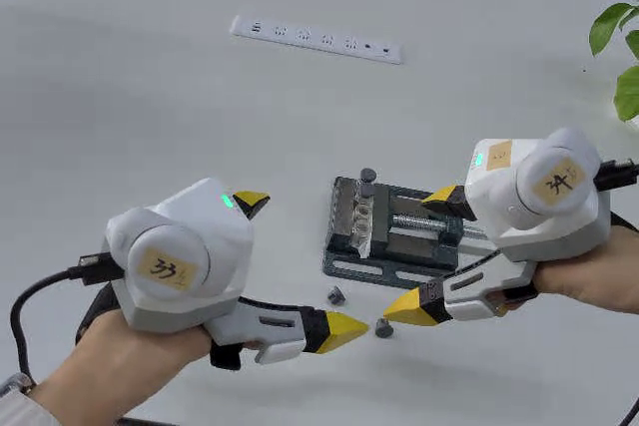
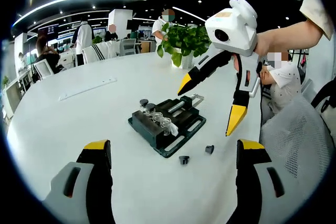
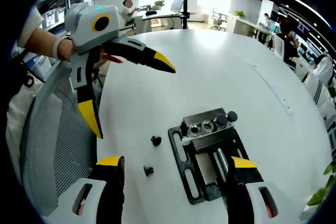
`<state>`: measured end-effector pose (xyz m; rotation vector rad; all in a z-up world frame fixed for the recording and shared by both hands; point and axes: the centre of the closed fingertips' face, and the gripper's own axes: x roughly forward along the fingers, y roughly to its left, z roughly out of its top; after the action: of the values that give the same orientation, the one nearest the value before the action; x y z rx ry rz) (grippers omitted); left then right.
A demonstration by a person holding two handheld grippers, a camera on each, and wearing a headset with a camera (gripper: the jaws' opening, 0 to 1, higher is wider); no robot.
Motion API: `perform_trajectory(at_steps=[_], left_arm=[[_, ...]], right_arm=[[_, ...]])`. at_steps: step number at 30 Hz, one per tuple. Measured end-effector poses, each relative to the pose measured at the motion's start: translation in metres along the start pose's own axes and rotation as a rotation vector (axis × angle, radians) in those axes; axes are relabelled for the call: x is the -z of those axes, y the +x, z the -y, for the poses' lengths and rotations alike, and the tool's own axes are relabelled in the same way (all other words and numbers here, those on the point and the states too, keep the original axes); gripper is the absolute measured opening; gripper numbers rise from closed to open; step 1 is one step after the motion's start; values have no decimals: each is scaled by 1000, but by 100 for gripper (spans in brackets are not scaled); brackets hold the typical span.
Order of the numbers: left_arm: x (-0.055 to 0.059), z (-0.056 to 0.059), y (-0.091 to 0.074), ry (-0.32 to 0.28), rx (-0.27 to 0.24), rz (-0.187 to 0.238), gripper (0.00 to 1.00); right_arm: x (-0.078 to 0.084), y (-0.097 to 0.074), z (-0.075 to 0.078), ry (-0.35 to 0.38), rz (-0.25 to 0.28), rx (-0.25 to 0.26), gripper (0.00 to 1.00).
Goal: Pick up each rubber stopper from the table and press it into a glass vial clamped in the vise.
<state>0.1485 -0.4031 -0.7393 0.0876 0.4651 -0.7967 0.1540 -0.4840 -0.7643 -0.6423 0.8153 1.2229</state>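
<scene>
Handwritten 33 on tan sticker (image 1: 167, 268) atop left claw (image 1: 305, 262), handwritten 34 on beige sticker (image 1: 557, 184) atop right claw (image 1: 414, 256)

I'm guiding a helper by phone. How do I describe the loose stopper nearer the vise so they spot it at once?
Find the dark vise in the middle of the white table. Two small grey stoppers lie loose off its near edge. The nearer stopper sits by the vise's near-left corner; the other stopper lies further out, toward the person.
</scene>
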Motion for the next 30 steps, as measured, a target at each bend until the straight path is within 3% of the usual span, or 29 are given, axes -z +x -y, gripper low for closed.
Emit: perform_trajectory(at_steps=[9,15,20,25,30], left_arm=[[4,3,-11,16,-3,-3,99],[7,7,-13,20,-5,-11,99],[6,11,-12,13,-4,-1,99],[8,13,-11,6,-2,-1,98],[10,14,-11,-2,-1,0,98]], right_arm=[[20,7,-25,-70,-54,-57,69],[30,13,-35,-105,-89,-110,48],[35,23,-33,-131,-110,-119,40],[38,31,-40,-142,-132,-154,25],[39,40,-40,-145,-146,-175,18]])
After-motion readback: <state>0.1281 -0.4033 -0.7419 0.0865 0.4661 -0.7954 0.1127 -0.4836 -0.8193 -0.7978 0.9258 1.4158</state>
